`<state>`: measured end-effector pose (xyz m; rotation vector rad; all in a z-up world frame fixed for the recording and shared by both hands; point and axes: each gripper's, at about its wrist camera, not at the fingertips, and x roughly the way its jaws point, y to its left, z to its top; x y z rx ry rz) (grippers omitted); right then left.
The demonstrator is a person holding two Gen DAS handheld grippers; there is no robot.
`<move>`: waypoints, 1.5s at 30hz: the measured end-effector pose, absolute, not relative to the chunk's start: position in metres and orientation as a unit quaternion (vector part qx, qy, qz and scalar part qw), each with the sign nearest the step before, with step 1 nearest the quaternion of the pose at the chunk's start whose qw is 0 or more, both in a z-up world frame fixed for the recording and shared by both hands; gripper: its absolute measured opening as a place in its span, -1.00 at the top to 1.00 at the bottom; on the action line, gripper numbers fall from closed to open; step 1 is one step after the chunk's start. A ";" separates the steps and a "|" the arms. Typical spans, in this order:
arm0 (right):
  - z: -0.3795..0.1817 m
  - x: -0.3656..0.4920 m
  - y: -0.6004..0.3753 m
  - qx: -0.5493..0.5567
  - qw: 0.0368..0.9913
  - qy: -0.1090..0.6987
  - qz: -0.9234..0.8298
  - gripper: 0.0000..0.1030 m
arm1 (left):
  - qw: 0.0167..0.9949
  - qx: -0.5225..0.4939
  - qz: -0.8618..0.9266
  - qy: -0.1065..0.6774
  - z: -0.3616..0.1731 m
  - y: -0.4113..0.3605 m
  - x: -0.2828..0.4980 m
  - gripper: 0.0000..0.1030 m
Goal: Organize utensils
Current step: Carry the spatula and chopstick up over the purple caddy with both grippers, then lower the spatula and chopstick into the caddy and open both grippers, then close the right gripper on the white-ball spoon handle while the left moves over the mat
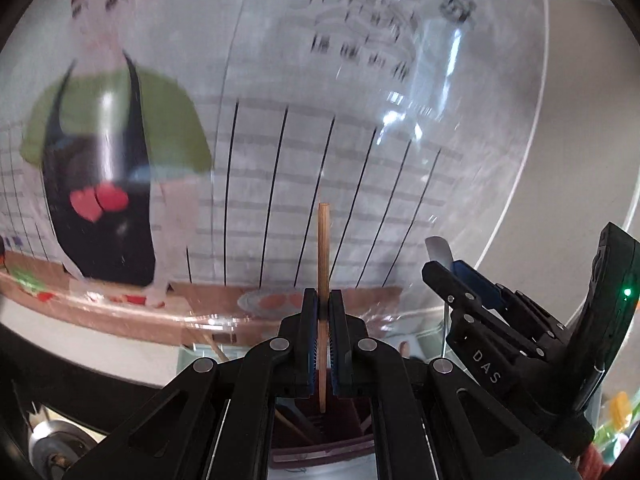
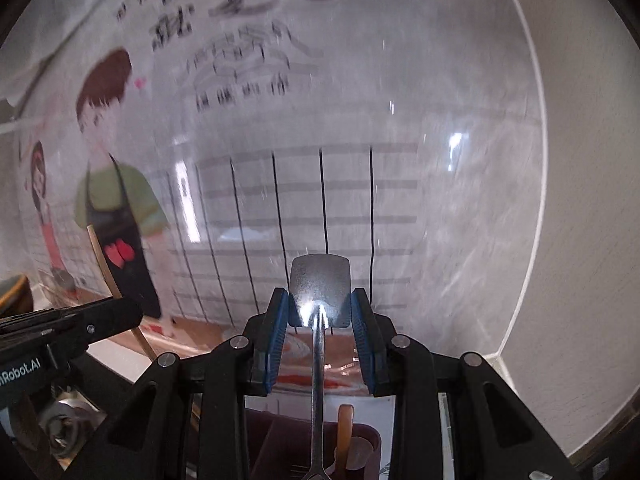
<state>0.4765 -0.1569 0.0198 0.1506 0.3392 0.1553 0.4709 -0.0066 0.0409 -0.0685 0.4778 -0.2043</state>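
My left gripper (image 1: 323, 300) is shut on a thin wooden chopstick (image 1: 323, 248) that stands upright between the pads, its lower end over a dark red utensil holder (image 1: 320, 436). My right gripper (image 2: 320, 300) is shut on the flat square head of a metal spatula (image 2: 320, 280); its handle hangs down into the same holder (image 2: 368, 440). An orange-brown handle (image 2: 345, 424) stands in the holder beside it. The two grippers are side by side: the right gripper (image 1: 452, 276) shows at the right of the left wrist view, and the left gripper (image 2: 116, 312) with the chopstick (image 2: 102, 256) at the left of the right wrist view.
A glossy wall panel with a cartoon cook (image 1: 112, 152) and blurred writing stands close behind the holder. More wooden sticks (image 1: 218, 354) lean in the holder. A round metal object (image 1: 52, 448) lies at lower left. A dark bowl rim (image 2: 16, 292) shows at the left edge.
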 end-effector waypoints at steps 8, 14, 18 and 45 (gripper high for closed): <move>-0.021 0.498 -0.160 0.080 0.974 0.201 0.070 0.43 | 0.957 -0.028 -0.092 0.275 0.006 -0.006 0.488 0.90; -0.042 0.502 -0.163 0.091 0.965 0.232 0.078 0.43 | 0.942 -0.043 -0.087 0.321 -0.020 -0.003 0.499 0.90; -0.050 0.499 -0.163 0.094 0.958 0.257 0.086 0.41 | 0.928 -0.062 -0.092 0.355 -0.033 0.002 0.505 0.90; -0.058 0.313 -0.173 -0.065 0.930 0.349 0.092 -0.99 | 0.859 -0.042 -0.133 0.492 -0.080 0.002 0.386 0.33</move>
